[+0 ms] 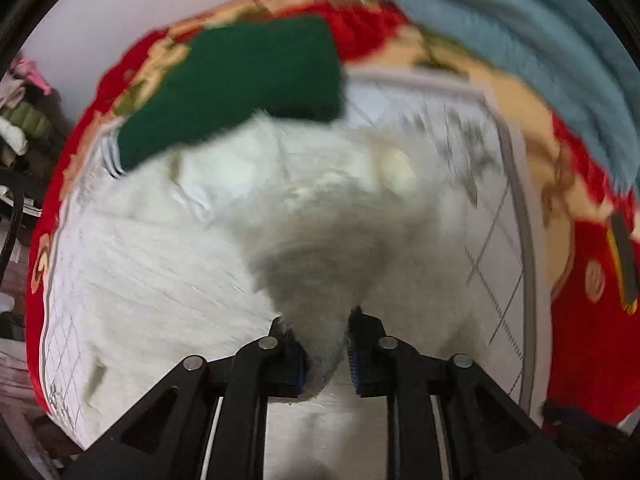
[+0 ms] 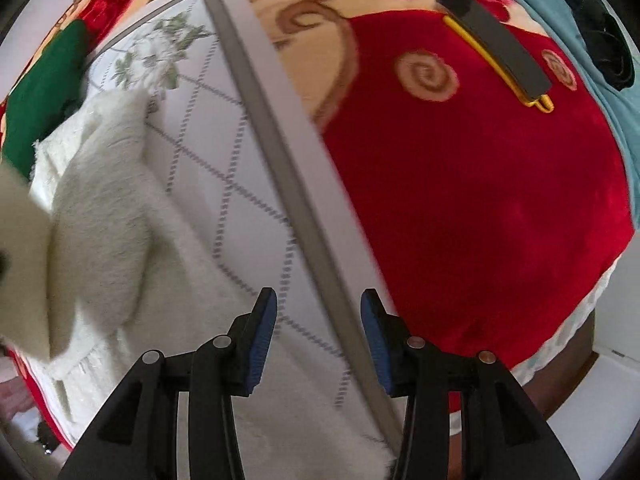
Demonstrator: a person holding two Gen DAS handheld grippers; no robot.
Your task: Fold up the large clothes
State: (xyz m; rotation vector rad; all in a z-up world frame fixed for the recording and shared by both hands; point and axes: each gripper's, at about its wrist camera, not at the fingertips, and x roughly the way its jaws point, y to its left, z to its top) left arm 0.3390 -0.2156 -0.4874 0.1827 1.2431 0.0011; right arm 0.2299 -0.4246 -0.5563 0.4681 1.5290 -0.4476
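Note:
A fluffy white garment (image 1: pixel 168 264) lies on a white patterned mat (image 1: pixel 500 240) spread over a red floral blanket (image 1: pixel 580 320). My left gripper (image 1: pixel 326 344) is shut on a bunched fold of the white garment and lifts it into a peak. In the right wrist view the white garment (image 2: pixel 108 208) lies at the left on the mat (image 2: pixel 224 152). My right gripper (image 2: pixel 318 320) is open and empty, above the mat's grey border, apart from the garment.
A folded green cloth (image 1: pixel 240 80) lies at the mat's far edge and shows in the right wrist view (image 2: pixel 40 96). A light blue cloth (image 1: pixel 520 40) lies at the upper right. A dark flat object with a yellow edge (image 2: pixel 496 48) rests on the red blanket (image 2: pixel 480 200).

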